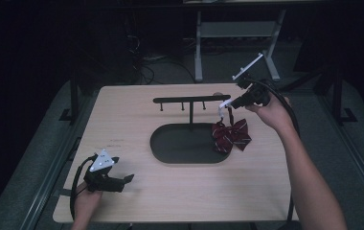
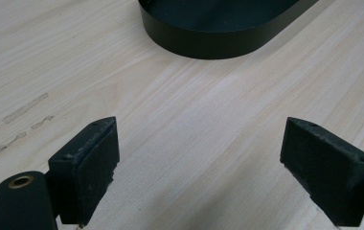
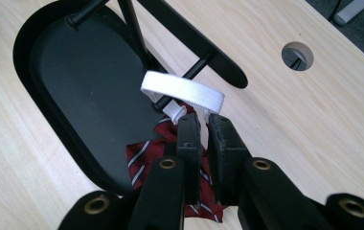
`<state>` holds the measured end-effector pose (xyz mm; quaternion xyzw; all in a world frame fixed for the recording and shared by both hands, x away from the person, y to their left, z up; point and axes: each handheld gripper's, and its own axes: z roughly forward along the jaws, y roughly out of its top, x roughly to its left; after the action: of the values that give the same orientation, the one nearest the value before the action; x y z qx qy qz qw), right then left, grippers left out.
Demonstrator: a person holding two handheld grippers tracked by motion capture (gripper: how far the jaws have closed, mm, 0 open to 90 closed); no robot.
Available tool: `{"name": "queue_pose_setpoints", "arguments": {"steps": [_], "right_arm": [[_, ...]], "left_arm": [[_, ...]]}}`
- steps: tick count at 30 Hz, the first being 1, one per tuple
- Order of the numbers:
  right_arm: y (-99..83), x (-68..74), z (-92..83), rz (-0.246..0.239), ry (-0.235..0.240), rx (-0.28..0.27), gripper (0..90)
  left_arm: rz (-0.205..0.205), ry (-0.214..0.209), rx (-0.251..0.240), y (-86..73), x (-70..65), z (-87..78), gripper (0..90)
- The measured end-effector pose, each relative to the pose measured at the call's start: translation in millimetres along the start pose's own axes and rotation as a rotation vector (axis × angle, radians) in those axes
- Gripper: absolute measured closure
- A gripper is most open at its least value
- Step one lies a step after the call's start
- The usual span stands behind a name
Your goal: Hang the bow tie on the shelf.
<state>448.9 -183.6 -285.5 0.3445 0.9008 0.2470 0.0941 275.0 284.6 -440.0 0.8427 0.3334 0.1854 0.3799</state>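
Observation:
A dark red striped bow tie (image 1: 231,135) hangs from a white elastic strap (image 1: 223,106), its lower part resting at the right end of the black oval tray base (image 1: 170,143). My right gripper (image 1: 230,102) is shut on that strap just off the right end of the stand's horizontal peg bar (image 1: 189,99). In the right gripper view the strap loop (image 3: 185,91) stands above the shut gripper (image 3: 204,120), close to a peg of the bar (image 3: 194,48), with the bow tie (image 3: 144,153) below. My left gripper (image 1: 128,178) rests low at the table's front left, open (image 2: 199,143) and holding nothing.
The wooden table (image 1: 146,201) has a cable hole (image 3: 297,54) beyond the stand. The tray base's near rim (image 2: 218,38) lies ahead of the left gripper. Table legs and cables stand on the dark floor behind the table.

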Motion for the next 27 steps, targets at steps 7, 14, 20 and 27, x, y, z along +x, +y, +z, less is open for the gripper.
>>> {"name": "queue_pose_setpoints", "arguments": {"steps": [7,14,20,27], "right_arm": [[-4.5,0.8,-0.6,0.004,0.005,0.001,82.2],[-9.0,-0.3,-4.5,0.004,0.023,-0.009,80.1],[-15.1,-0.7,-4.7,0.009,0.039,-0.022,76.2],[-20.7,-1.0,-3.3,0.011,0.060,-0.037,74.9]], "left_arm": [[-0.002,0.000,0.000,-0.2,-0.2,-0.7,13.2],[-0.003,0.001,-0.001,-0.1,0.2,-0.2,13.2],[-0.004,0.001,0.000,-0.4,-0.2,-0.3,13.2],[-0.008,0.000,-0.003,-0.7,-0.7,0.2,13.2]]}}
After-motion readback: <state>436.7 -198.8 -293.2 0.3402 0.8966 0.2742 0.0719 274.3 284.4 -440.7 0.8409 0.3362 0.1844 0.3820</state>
